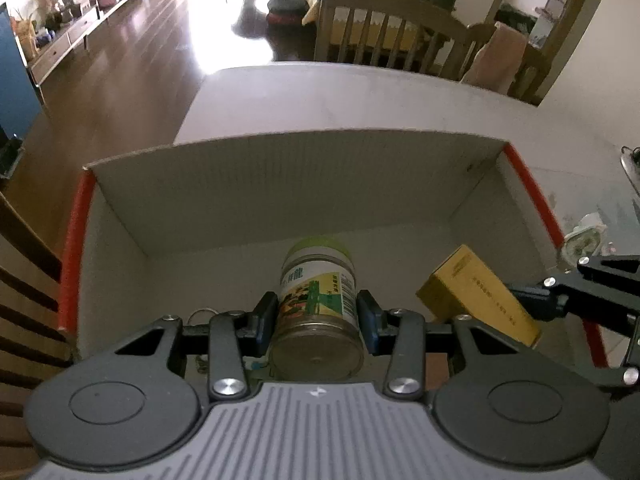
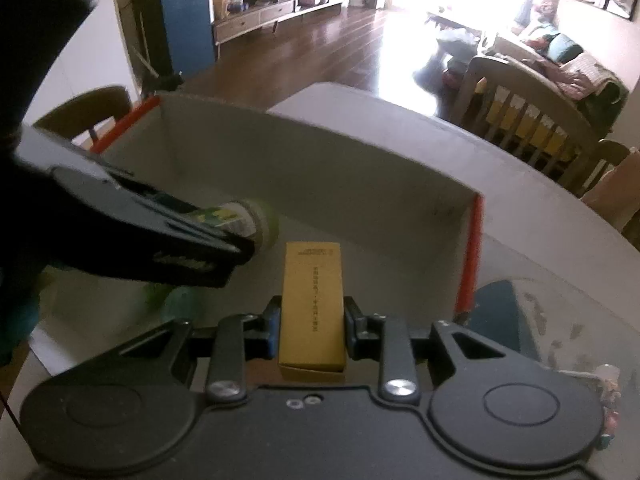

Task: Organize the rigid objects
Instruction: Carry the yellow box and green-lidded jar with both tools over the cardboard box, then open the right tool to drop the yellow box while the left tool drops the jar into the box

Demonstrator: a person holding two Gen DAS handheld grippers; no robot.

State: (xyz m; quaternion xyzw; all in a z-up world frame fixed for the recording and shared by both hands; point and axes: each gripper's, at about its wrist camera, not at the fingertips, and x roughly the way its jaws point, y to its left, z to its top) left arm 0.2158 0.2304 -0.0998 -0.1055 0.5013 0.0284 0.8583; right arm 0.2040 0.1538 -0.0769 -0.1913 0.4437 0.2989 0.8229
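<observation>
Landmark: an open cardboard box (image 1: pixel 304 184) with red-taped side edges, set on a pale table (image 1: pixel 360 96).
Left gripper (image 1: pixel 318 316): clenched on a jar (image 1: pixel 318 292); both blue-padded fingers (image 1: pixel 266 316) are pressed to the jar's sides.
Jar: clear body, green and yellow printed label, pale green lid; held lying along the fingers with the lid pointed toward the box's far wall and the base turned to the camera. It is carried inside the box, above its floor; contact with the floor cannot be told.
Right gripper (image 2: pixel 312 320): closed on a yellow carton (image 2: pixel 312 304), gripped by its long sides.
Yellow carton: oblong, with dark print down one face; held inside the box, to the right of the jar and near the box's right wall.
Cross view: in the right wrist view the jar (image 2: pixel 248 220) is seen blurred in the left gripper (image 2: pixel 224 248), just left of the carton; in the left wrist view the carton (image 1: pixel 476 292) is seen tilted in the right gripper (image 1: pixel 532 300).
Surroundings: wooden chairs (image 1: pixel 400 36) are placed beyond the box, at the table's far edge.
</observation>
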